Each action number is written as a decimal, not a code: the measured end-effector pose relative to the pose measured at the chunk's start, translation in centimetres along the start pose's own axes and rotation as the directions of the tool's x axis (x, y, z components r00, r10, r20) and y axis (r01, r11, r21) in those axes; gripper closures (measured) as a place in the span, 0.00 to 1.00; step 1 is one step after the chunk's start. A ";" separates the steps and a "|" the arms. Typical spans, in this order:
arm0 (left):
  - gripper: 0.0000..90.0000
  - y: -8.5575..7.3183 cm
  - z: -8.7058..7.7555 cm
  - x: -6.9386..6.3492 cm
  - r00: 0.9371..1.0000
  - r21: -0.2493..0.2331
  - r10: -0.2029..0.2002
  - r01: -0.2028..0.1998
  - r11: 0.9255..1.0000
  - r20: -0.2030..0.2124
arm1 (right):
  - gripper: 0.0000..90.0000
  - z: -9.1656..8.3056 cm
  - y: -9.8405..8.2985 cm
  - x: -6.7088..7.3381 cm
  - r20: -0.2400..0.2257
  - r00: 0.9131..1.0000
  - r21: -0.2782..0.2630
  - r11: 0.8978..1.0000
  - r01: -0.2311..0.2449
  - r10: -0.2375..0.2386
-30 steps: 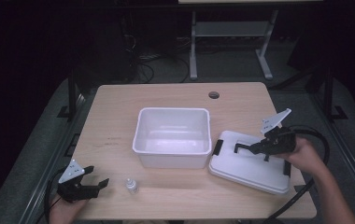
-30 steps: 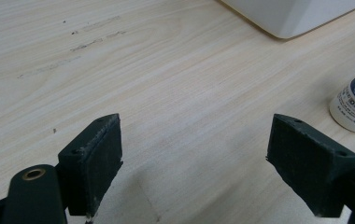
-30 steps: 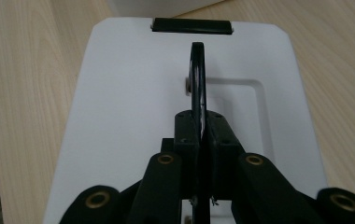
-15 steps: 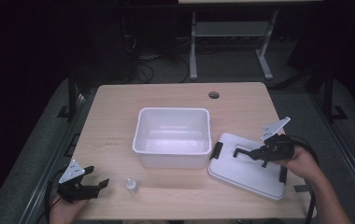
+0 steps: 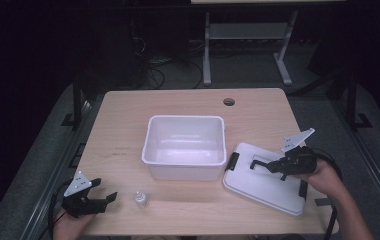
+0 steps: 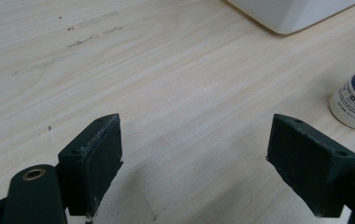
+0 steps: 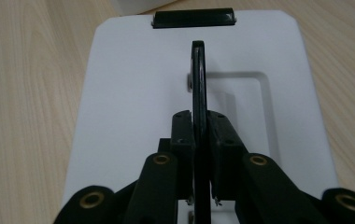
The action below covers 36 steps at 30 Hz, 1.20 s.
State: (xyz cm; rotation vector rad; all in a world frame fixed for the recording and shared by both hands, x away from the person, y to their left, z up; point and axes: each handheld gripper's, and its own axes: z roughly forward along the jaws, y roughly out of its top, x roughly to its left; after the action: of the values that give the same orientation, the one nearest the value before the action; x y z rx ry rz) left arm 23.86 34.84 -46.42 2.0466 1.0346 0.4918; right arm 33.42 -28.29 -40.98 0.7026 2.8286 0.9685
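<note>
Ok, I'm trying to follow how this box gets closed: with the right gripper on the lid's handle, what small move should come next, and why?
Probably lift the lid slightly by its black handle. The right gripper is clamped on that handle, the lid lies flat on the table beside the open white tub, and a small rise would free it to carry across.

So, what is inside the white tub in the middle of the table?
The white tub looks empty: the high view shows its bare white floor and walls. Its near wall hides a narrow strip of the floor, so something small there cannot be excluded.
</note>
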 end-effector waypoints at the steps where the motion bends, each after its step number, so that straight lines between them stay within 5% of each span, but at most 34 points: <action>1: 0.20 0.0 0.0 0.0 1.000 -0.001 0.000 0.000 1.000 0.000 | 0.89 0.0 0.0 0.0 0.001 1.000 0.000 1.000 0.000 0.000; 17: 0.20 0.0 0.0 -0.2 1.000 0.003 0.003 -0.003 1.000 0.003 | 0.80 -0.4 0.2 0.5 0.013 1.000 -0.012 1.000 -0.001 0.002; 36: 0.20 0.2 -0.1 -0.3 0.999 0.002 0.011 -0.011 1.000 0.030 | 0.57 -2.2 0.6 2.2 0.046 0.999 -0.098 0.995 0.007 -0.002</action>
State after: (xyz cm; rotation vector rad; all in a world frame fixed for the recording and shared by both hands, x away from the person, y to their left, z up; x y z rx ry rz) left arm 23.73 34.57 -46.21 2.0561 1.0067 0.4640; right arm 31.24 -28.11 -38.71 0.6982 2.7207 1.0679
